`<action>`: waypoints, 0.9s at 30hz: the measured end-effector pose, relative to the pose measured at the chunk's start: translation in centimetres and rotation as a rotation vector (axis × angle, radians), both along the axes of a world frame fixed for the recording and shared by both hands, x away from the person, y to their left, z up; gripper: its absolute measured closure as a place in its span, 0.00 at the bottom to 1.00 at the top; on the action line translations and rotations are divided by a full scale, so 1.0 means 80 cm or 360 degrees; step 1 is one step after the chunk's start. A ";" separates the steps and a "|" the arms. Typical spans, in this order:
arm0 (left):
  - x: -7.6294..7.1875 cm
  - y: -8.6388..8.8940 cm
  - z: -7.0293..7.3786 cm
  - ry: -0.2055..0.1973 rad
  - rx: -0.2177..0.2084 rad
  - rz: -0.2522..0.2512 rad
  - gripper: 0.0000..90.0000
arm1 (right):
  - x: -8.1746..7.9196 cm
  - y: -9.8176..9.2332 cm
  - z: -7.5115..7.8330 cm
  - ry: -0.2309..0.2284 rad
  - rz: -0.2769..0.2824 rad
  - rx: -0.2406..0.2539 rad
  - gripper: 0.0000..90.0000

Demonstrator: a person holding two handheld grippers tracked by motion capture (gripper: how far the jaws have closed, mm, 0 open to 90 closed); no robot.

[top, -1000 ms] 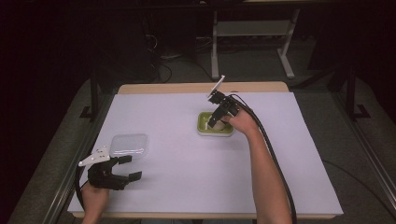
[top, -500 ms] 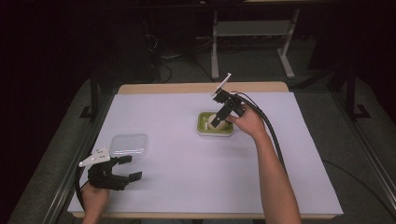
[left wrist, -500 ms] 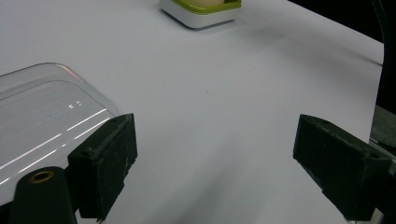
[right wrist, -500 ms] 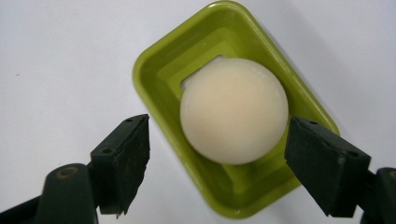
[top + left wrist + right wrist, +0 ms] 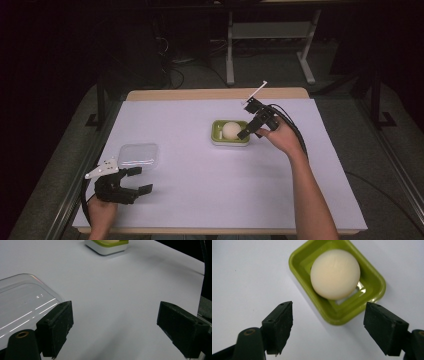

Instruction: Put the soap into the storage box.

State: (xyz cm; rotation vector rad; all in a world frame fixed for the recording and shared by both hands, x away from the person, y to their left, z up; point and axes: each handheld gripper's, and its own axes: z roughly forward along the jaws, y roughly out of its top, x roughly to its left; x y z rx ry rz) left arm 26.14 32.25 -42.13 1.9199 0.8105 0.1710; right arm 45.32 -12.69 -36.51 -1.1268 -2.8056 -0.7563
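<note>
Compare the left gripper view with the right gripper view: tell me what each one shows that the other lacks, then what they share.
Left gripper view alone: the clear plastic rectangular lid lying on the table beside the left claw, whose jaws stand wide apart.

Right gripper view alone: the pale round ball sitting in the tray's slotted well, seen from above, with the open right claw just short of it.

Both: the green rectangular plastic tray, far off at the top edge in the left gripper view, and the white table cover.

White table w/ green dish, clear lid
</note>
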 end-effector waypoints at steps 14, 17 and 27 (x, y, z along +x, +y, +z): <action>0.001 -0.001 -0.001 0.0002 -0.0010 0.0016 0.14 | -0.043 -0.029 -0.002 -0.0045 0.0006 0.0031 0.26; 0.001 0.000 -0.001 0.0003 -0.0014 0.0023 0.14 | -0.051 -0.036 -0.003 -0.0055 0.0001 0.0044 0.26; 0.001 0.000 -0.001 0.0006 -0.0009 0.0032 0.14 | -0.083 -0.057 -0.008 -0.0087 0.0004 0.0085 0.26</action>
